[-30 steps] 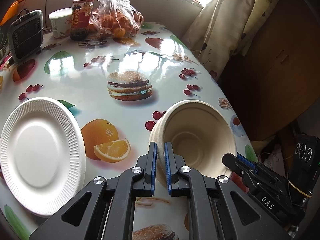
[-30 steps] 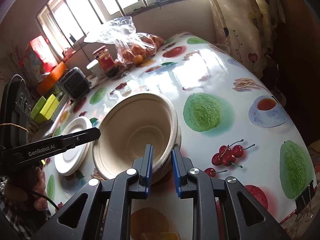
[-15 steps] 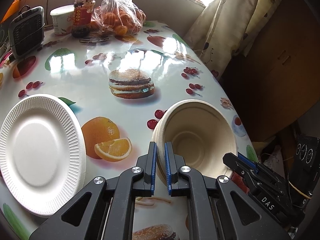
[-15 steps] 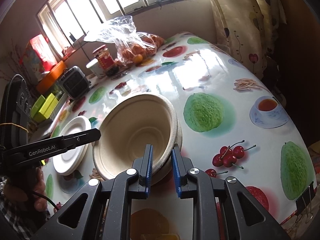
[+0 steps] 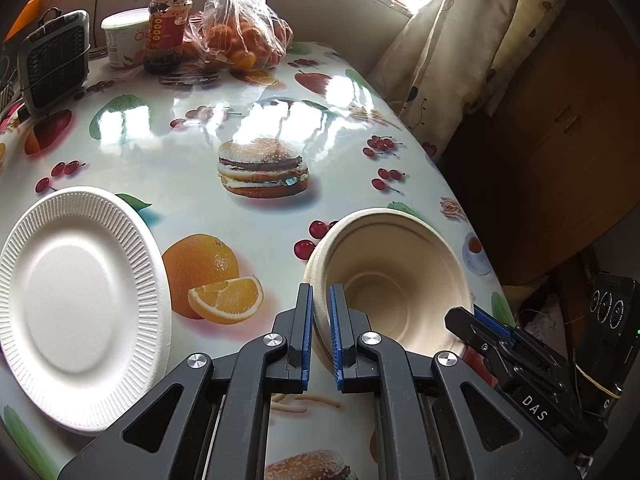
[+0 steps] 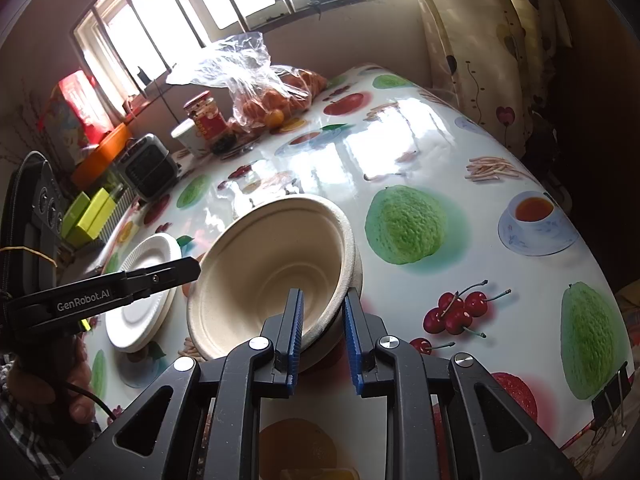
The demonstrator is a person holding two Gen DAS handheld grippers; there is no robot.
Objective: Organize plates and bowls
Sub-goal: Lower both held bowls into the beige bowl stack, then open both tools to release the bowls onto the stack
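The left gripper point(image 5: 320, 312) has its jaws pinching the rim of the bowl point(image 5: 392, 280), one blue pad outside the wall and one inside, at the bowl's 9 o'clock edge in the left wrist view. The right gripper point(image 6: 322, 320) has its jaws pinching the same bowl point(image 6: 272, 272) at its 5 o'clock edge in the right wrist view, one pad inside and one outside the rim. The bowl is tilted, its mouth turned toward the cameras, and it looks like more than one bowl nested together, since a second rim shows just under the first. Whether it touches the surface point(image 5: 192, 160) I cannot tell.

A white ridged plate point(image 5: 76, 300) lies flat on the surface at 9 o'clock from the bowl, apart from it, with a printed orange between them.

At the far edge, around 11 to 12 o'clock, stand a bag of oranges point(image 5: 240, 40), a red-labelled jar point(image 5: 168, 32), a white tub point(image 5: 122, 38) and a small dark fan heater point(image 5: 54, 60). A curtain point(image 5: 460, 48) hangs at 1 o'clock.
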